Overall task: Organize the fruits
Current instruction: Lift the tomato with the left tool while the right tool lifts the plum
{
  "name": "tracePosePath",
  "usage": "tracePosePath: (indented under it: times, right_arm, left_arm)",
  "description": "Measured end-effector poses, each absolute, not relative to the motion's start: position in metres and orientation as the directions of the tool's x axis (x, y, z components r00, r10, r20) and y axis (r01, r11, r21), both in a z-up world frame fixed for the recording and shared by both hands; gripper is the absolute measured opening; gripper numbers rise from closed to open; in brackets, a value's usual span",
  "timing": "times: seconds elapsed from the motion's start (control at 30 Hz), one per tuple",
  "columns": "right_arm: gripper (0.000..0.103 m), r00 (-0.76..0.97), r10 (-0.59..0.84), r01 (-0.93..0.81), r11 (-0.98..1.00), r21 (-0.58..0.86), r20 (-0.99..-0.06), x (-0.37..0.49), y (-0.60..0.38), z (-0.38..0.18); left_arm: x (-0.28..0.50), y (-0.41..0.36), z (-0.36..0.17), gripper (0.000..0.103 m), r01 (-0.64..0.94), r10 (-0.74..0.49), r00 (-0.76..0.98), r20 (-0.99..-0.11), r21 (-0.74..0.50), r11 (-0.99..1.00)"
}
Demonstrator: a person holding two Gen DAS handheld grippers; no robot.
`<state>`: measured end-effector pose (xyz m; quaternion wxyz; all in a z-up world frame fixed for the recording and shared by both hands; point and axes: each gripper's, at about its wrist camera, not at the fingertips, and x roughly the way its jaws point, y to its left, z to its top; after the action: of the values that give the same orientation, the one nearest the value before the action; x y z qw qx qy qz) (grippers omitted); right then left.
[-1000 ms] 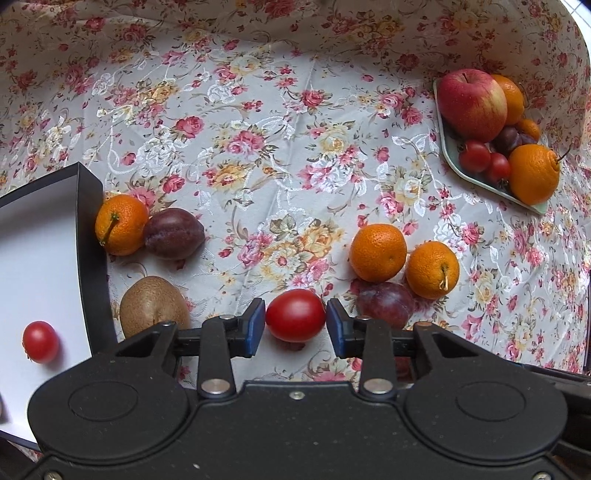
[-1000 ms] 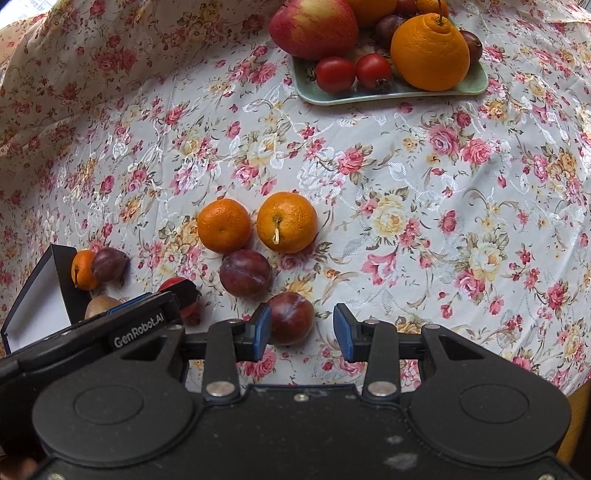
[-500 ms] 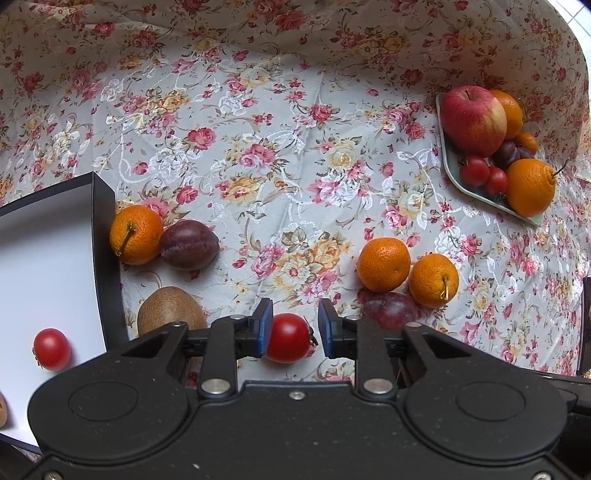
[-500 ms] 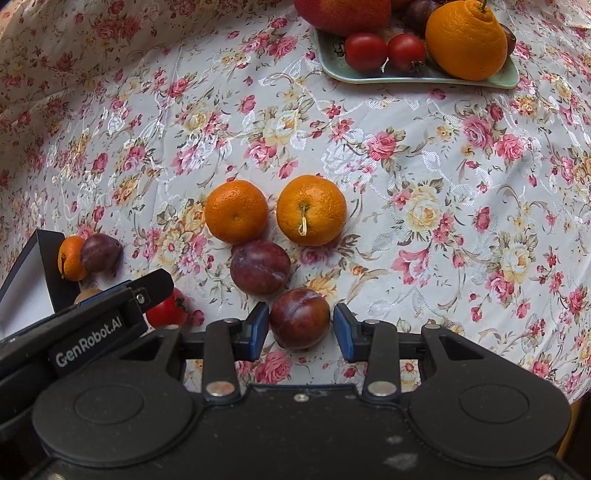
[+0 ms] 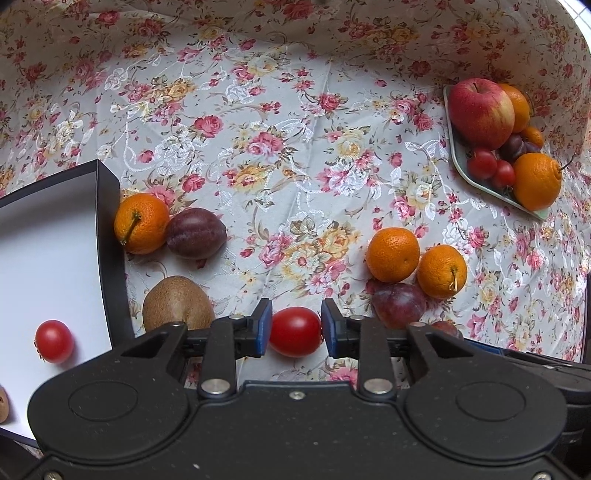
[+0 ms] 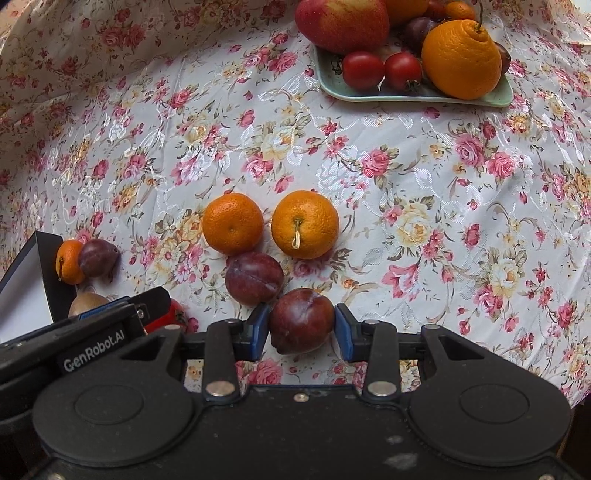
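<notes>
Glossy red, the cherry tomato [image 5: 294, 331] sits pinched between the blue pads of the left gripper [image 5: 295, 328], both pads touching its smooth skin. Left of that gripper, a fuzzy brown kiwi [image 5: 177, 302] lies just beside the black wall of a white-floored box [image 5: 107, 236]; inside the box rests a second small tomato [image 5: 54, 341]. A stemmed mandarin [image 5: 141, 223] leans against the box's corner edge, touching a matte purple plum [image 5: 195, 233]. Ahead of the left gripper the floral tablecloth [image 5: 288, 147] lies broad and bare, shiny and lightly creased, rising into folds at the far side.

The right gripper [image 6: 302, 326] brackets a dark red plum [image 6: 301, 320]: the left pad touches its skin, while the right pad is at the surface or a sliver off, so whether it is truly clamped I cannot tell. Just ahead and slightly left, another plum [image 6: 254, 277] touches it, and beyond that sit two pebbled mandarins [image 6: 232, 223] [image 6: 305, 223] side by side. To the right of this gripper the cloth is open out to the table's edge. Far ahead, a pale green dish [image 6: 413, 96] holds tomatoes, a knobbly orange [image 6: 461, 59] and a red apple [image 6: 341, 22], crowded to its rim. The left gripper's black body shows close on the left.
</notes>
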<state>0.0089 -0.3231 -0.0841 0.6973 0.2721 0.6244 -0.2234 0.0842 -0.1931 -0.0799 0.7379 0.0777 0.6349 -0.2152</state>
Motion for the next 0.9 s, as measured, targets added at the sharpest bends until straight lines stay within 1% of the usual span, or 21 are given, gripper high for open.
tracePosePath:
  times: [0.27, 0.5, 0.73, 0.9]
  right_arm:
    - [0.040, 0.137, 0.021, 0.698, 0.707, 0.112, -0.990, -0.004, -0.340, -0.075]
    - [0.040, 0.151, 0.028, 0.702, 0.701, 0.127, -0.988, -0.008, -0.339, -0.069]
    - [0.040, 0.153, 0.030, 0.696, 0.706, 0.129, -0.988, -0.014, -0.337, -0.066]
    - [0.040, 0.153, 0.026, 0.701, 0.702, 0.127, -0.988, -0.020, -0.339, -0.064]
  left_arm:
    - [0.081, -0.193, -0.080, 0.039, 0.422, -0.213, 0.106, -0.971, -0.150, 0.894]
    - [0.078, -0.195, -0.082, 0.039, 0.438, -0.194, 0.115, -0.974, -0.125, 0.890]
    - [0.077, -0.197, -0.088, 0.046, 0.439, -0.186, 0.115, -0.976, -0.118, 0.891]
    - [0.076, -0.201, -0.092, 0.047, 0.443, -0.179, 0.108, -0.978, -0.114, 0.889]
